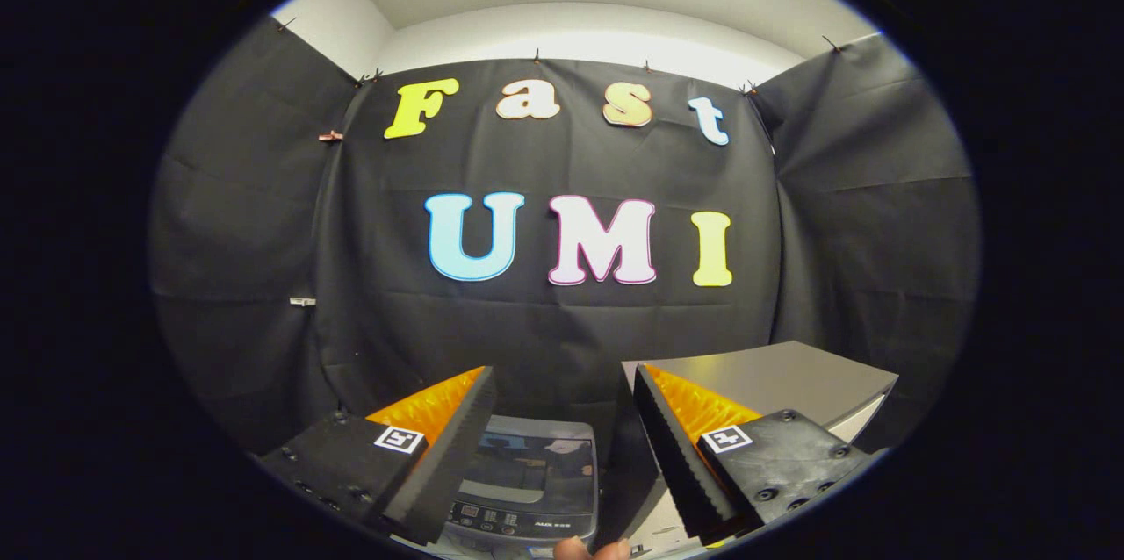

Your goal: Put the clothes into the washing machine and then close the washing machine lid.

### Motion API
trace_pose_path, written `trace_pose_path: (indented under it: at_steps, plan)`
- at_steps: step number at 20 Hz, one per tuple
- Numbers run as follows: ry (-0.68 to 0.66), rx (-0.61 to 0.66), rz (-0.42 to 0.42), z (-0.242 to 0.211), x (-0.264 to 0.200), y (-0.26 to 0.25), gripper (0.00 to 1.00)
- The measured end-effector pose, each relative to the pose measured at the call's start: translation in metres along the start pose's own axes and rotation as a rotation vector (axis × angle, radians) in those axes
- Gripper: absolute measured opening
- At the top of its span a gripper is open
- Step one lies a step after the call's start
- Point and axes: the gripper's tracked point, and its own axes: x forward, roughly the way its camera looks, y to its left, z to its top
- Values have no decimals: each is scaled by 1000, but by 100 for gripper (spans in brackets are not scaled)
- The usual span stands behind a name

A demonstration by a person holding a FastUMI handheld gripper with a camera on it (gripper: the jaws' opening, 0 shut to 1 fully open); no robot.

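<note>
— Holding my gripper (562, 455) up at the black cloth wall (562, 332); its fingers stand apart, nothing between them but air.

— And the machine?

— Lower centre of the frame, below the gap between my fingers: a small grey top-loading washing machine (527, 490), its glossy lid (531, 459) lying flat and shut; a grey box-like cabinet (790, 376) stands just right of it; fingertips of a hand (593, 549) show at the bottom centre.

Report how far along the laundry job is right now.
Done: the washing machine, seen between the fingers, has its lid down. In hand: nothing; the gripper is open, raised above the machine. Left: cannot tell whether the clothes went in, since the lid hides the inside.
</note>
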Motion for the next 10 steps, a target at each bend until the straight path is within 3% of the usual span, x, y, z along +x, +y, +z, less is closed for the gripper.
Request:
trace_pose_path:
  at_steps: [6,10]
  plan:
    - [2,-85,-33,4,10,-60,99]
    - [26,-81,-1,5,11,-71,99]
